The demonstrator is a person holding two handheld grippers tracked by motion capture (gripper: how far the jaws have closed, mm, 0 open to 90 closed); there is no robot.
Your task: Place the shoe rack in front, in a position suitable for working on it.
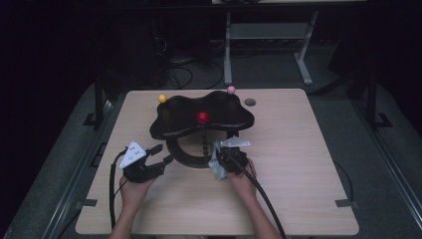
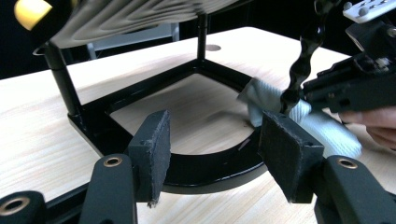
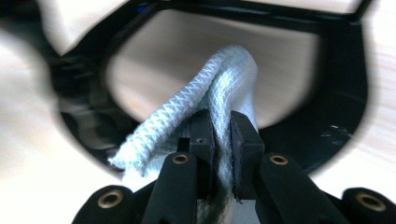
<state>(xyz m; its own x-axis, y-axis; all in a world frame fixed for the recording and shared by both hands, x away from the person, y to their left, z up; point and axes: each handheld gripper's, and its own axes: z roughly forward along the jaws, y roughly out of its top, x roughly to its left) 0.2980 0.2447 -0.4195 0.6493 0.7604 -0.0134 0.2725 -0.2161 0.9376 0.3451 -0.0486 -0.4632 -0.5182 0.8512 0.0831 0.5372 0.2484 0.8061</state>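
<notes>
Right gripper [image 3: 222, 140] pinches the cloth [image 3: 219, 88] at the stand's [image 1: 189, 160] base rim; left gripper [image 2: 215, 149], at its nine o'clock, half open, empty.

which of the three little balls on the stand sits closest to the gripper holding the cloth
The red ball, atop the beaded post in the middle. The yellow ball and pink ball sit at the tray's far edge, farther from the right gripper.

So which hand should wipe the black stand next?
Probably the right. The right gripper is shut on the pale cloth, at the black stand's curved base. The left gripper is open and holds nothing.
</notes>
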